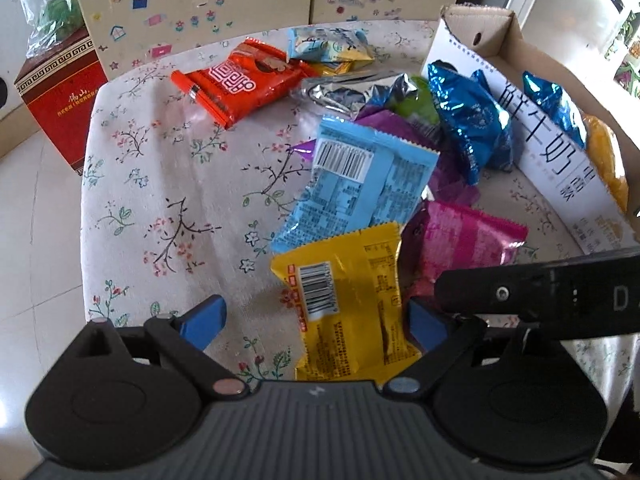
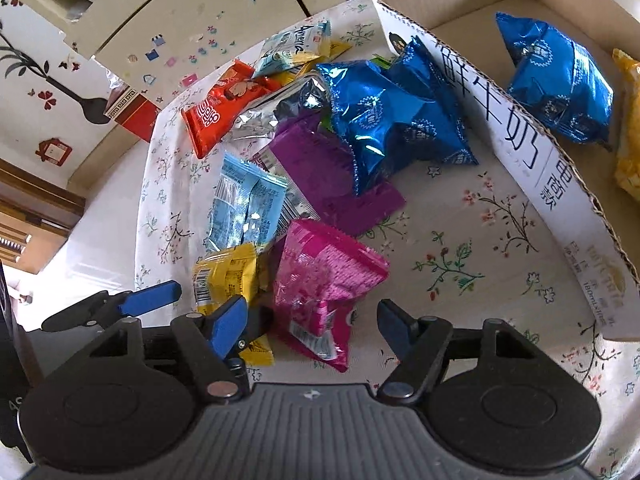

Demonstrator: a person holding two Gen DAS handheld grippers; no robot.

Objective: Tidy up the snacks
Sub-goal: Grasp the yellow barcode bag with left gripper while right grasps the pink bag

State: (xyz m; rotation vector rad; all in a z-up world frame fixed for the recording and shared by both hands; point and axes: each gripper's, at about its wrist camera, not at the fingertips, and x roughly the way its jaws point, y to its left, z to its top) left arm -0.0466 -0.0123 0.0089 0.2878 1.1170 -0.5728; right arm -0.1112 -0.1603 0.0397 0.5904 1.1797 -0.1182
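On the floral worktop (image 1: pixel 168 184), the left gripper (image 1: pixel 316 320) hangs with jaws wide apart around the yellow packet (image 1: pixel 344 304), not pressing it. The right gripper (image 2: pixel 310 320) stands open astride the pink packet (image 2: pixel 324 280). Blue foil bags (image 2: pixel 384 120) lie beside the cardboard box (image 2: pixel 560 184).

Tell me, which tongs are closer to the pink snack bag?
Right. The right tongs are open around the pink snack bag; the left tongs are open around the yellow packet beside it.

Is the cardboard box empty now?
No. The cardboard box already holds a blue packet and a yellow packet.
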